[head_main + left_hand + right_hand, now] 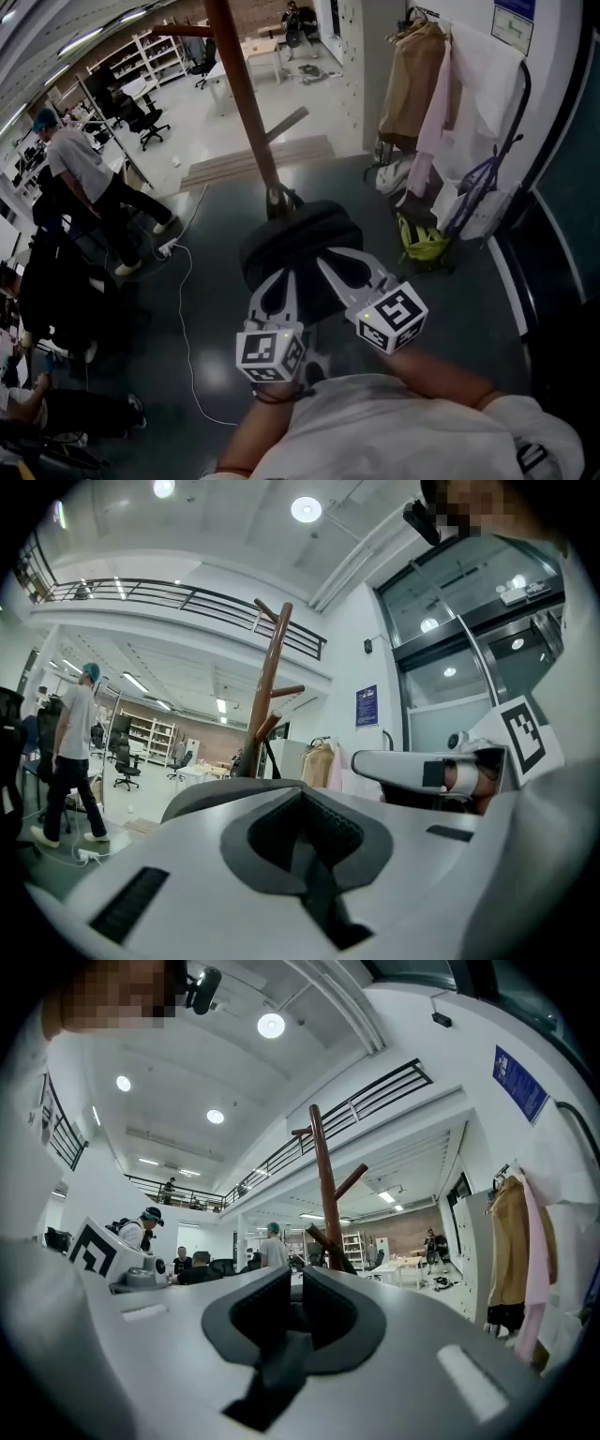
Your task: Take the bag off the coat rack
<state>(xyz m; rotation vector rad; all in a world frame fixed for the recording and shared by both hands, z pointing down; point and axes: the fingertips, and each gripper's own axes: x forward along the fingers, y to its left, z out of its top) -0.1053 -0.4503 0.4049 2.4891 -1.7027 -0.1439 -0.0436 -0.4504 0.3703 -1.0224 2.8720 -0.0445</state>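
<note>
Right gripper [296, 1283] nipping a dark strap [273, 1372], brown coat rack [324, 1194] beyond, coats [517, 1241] at right

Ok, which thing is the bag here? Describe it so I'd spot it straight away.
Find the brown coat rack pole running down the middle of the head view; the black backpack shows at its lower end. The left gripper and right gripper both reach onto it. Unlike the yellow-green item below the hanging coats at right, it is black and rounded.

dark floor [450, 319] carries white cable [187, 347], wooden planks [253, 159].
</note>
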